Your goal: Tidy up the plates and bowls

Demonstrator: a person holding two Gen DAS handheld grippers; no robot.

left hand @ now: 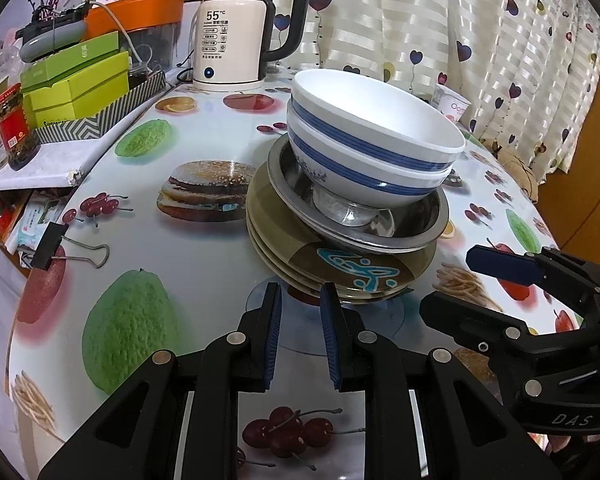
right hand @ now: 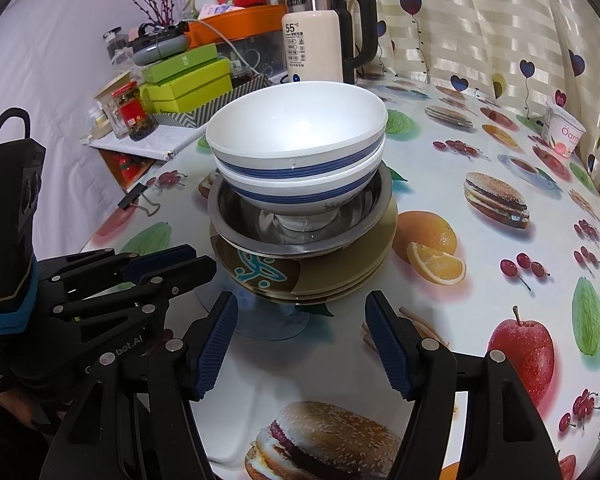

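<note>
One stack stands on the fruit-print table [left hand: 188, 264]. Brown plates [left hand: 352, 272] lie at the bottom, a steel dish [left hand: 428, 220] sits on them, and two nested white bowls with blue stripes [left hand: 372, 128] are on top. In the right wrist view the same bowls [right hand: 296, 132], dish [right hand: 228, 216] and plates [right hand: 340, 276] appear. My left gripper [left hand: 300, 296] sits just before the plates' near edge, its jaws a narrow gap apart with nothing between. My right gripper [right hand: 302, 304] is open wide in front of the stack, holding nothing. Each gripper shows in the other's view: right [left hand: 452, 282], left [right hand: 202, 260].
A kettle [left hand: 236, 36] stands behind the stack. Green boxes [left hand: 76, 80] and a red-lidded jar [left hand: 14, 128] crowd a side shelf at the left. A binder clip [left hand: 60, 244] grips the tablecloth edge. A yogurt cup [right hand: 564, 130] sits near the curtain [left hand: 480, 20].
</note>
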